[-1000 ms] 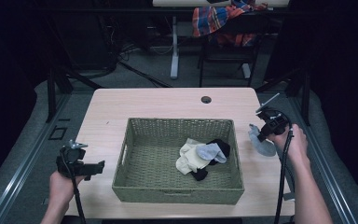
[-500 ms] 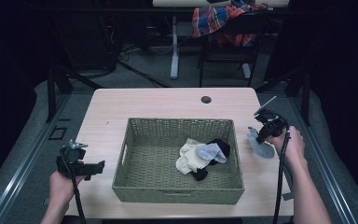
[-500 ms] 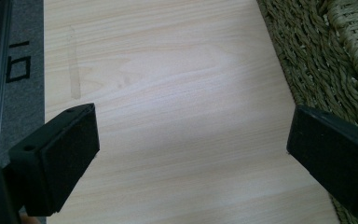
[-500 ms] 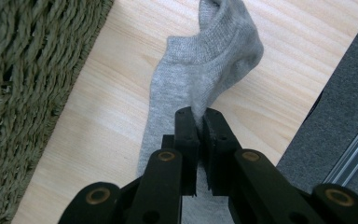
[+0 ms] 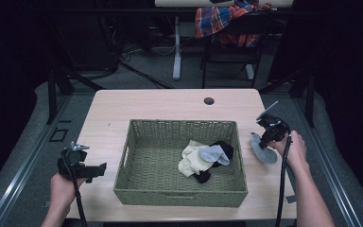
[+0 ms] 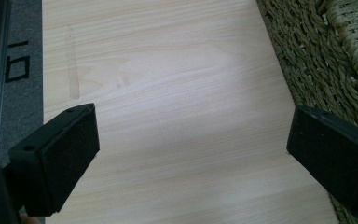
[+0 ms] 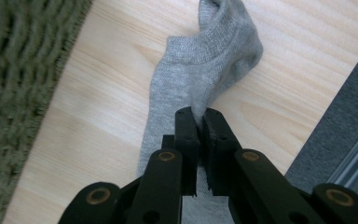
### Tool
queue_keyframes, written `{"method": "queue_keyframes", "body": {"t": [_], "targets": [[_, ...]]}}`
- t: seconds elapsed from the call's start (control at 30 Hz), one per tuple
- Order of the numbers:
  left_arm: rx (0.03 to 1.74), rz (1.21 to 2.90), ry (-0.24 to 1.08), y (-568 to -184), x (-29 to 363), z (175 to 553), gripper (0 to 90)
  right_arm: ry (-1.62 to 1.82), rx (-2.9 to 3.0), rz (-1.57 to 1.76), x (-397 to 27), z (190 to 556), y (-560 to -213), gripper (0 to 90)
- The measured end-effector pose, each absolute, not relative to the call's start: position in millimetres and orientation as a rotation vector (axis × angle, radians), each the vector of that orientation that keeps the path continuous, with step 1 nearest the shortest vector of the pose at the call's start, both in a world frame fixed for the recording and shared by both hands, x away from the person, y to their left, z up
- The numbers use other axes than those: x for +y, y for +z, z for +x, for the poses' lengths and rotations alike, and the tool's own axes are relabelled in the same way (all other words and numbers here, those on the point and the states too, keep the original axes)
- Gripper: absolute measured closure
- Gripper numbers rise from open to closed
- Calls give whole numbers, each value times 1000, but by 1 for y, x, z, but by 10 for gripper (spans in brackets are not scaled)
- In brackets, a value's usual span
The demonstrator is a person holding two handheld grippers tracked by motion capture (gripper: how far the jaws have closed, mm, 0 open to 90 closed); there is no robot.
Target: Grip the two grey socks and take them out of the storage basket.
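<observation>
A grey sock (image 7: 200, 74) lies on the wooden table (image 5: 170, 106) just right of the woven basket (image 5: 179, 191); in the high view the sock (image 5: 260, 150) rests by the person's right hand. My right gripper (image 7: 198, 116) is shut on a fold of this sock, jaws pinched together on the fabric. In the basket lies a small pile of socks (image 5: 203, 158): cream, light grey and black. My left gripper (image 6: 191, 144) hangs open over bare table left of the basket, nothing between its jaws; from above the left gripper (image 5: 82, 168) sits near the table's front left.
The basket wall (image 6: 317, 60) stands close to the left gripper's right jaw. A dark round grommet (image 5: 209, 100) is set in the table's far edge. The table's right edge and grey floor (image 7: 345, 121) lie close beside the sock. A chair with plaid cloth (image 5: 227, 19) stands beyond the table.
The right gripper has moved slightly left and down onto the grey sock and is pinching it. The left gripper has stayed in place.
</observation>
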State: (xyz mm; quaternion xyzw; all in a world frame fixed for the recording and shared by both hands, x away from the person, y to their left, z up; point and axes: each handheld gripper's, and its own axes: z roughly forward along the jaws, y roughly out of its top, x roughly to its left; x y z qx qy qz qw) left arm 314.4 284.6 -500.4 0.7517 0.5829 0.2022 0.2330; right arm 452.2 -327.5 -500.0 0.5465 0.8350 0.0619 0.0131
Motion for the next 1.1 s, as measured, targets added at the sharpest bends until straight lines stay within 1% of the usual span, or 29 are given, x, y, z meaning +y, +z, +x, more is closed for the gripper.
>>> {"method": "queue_keyframes", "body": {"t": [0.53, 0.6, 0.73, 0.77, 0.8, 0.87, 1.1], "targets": [[1601, 2067, 553, -500, 284, 314, 24, 151, 2612, 1732, -327, 454, -520, 845], [1602, 2067, 553, -500, 284, 314, 24, 154, 2624, 1730, -327, 454, -519, 791], [1602, 2065, 556, -500, 284, 314, 24, 229, 2601, 1722, -328, 452, -505, 615], [1602, 2066, 555, -500, 284, 314, 24, 264, 2586, 1705, -328, 449, -493, 538], [1602, 2066, 555, -500, 284, 314, 24, 264, 2586, 1705, -328, 449, -493, 538], [1601, 2066, 556, -500, 284, 314, 24, 283, 2576, 1681, -326, 447, -483, 444], [1602, 2066, 557, -500, 285, 314, 24, 384, 2557, 1616, -324, 437, -443, 220]]}}
